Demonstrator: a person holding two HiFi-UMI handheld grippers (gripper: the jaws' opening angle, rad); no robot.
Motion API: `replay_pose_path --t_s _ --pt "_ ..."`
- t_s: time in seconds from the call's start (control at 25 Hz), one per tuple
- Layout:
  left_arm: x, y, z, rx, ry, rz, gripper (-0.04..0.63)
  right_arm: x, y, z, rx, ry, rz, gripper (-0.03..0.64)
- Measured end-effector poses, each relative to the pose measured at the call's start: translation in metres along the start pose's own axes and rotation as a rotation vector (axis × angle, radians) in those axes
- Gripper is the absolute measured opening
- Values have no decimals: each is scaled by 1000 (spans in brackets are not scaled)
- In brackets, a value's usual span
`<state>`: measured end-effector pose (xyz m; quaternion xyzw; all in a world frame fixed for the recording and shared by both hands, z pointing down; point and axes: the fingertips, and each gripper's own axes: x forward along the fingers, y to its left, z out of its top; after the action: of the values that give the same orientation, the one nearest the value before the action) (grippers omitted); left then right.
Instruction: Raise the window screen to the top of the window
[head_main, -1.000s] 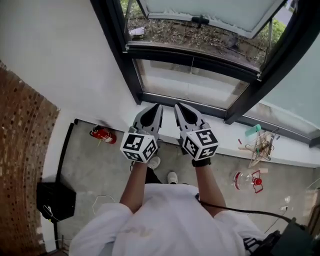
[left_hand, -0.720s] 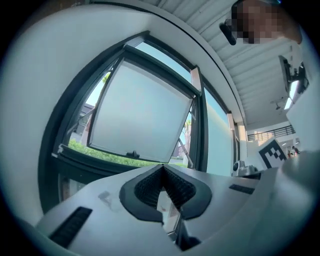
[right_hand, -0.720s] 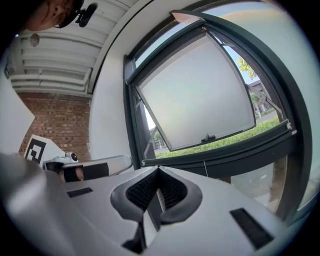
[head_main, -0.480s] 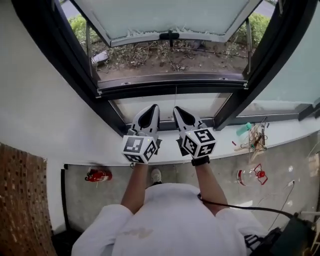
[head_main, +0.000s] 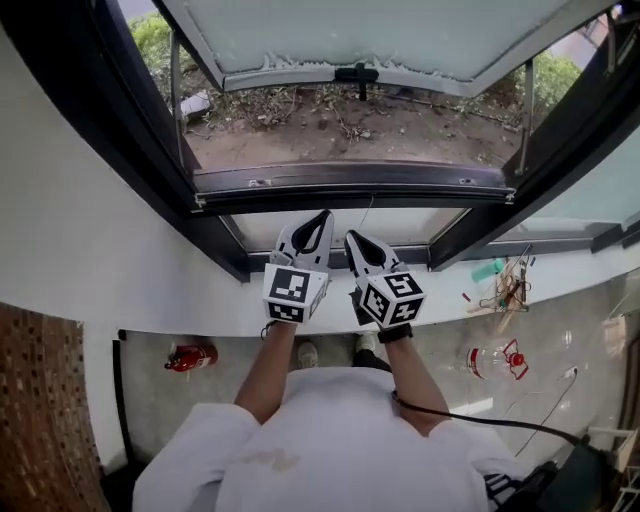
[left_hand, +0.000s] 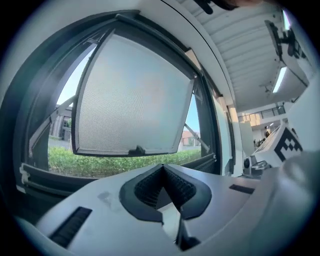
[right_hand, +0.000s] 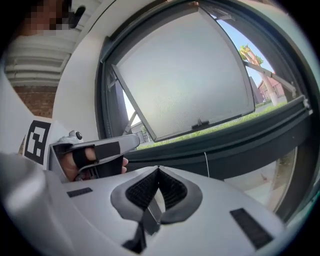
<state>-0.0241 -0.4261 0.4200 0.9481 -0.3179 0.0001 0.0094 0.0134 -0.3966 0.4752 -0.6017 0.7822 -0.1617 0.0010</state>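
Observation:
A dark-framed window (head_main: 120, 130) fills the far side of the head view. Its frosted sash (head_main: 400, 30) is swung outward, with a black handle (head_main: 360, 72) on its lower edge. A dark horizontal bar (head_main: 350, 185) spans the bottom of the opening, and a thin cord (head_main: 368, 210) hangs from it. No mesh is visible. My left gripper (head_main: 326, 216) and right gripper (head_main: 350, 238) are side by side just short of that bar, both shut and empty. The left gripper (left_hand: 162, 167) faces the sash (left_hand: 135, 95). The right gripper (right_hand: 158, 169) faces the cord (right_hand: 206, 165).
A white sill (head_main: 160, 305) runs below the window and carries wooden sticks and a teal item (head_main: 508, 283) at the right. Down on the floor are a red fire extinguisher (head_main: 188, 357), a clear bottle with red parts (head_main: 495, 358) and a black cable (head_main: 470, 420).
Both grippers have moved forward together toward the window and now sit close under the dark bar. They stayed shut and empty. The head view has swung to face the opening squarely.

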Motion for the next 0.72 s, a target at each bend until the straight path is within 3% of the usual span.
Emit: replay_pose_path --t_s 0.36,0.72 --pt "45 1 -36 413 255 -15 -7 11 -35 -7 -10 37 13 0" --pt "71 0 -66 738 476 -14 106 10 -78 -37 27 99 -12 0"
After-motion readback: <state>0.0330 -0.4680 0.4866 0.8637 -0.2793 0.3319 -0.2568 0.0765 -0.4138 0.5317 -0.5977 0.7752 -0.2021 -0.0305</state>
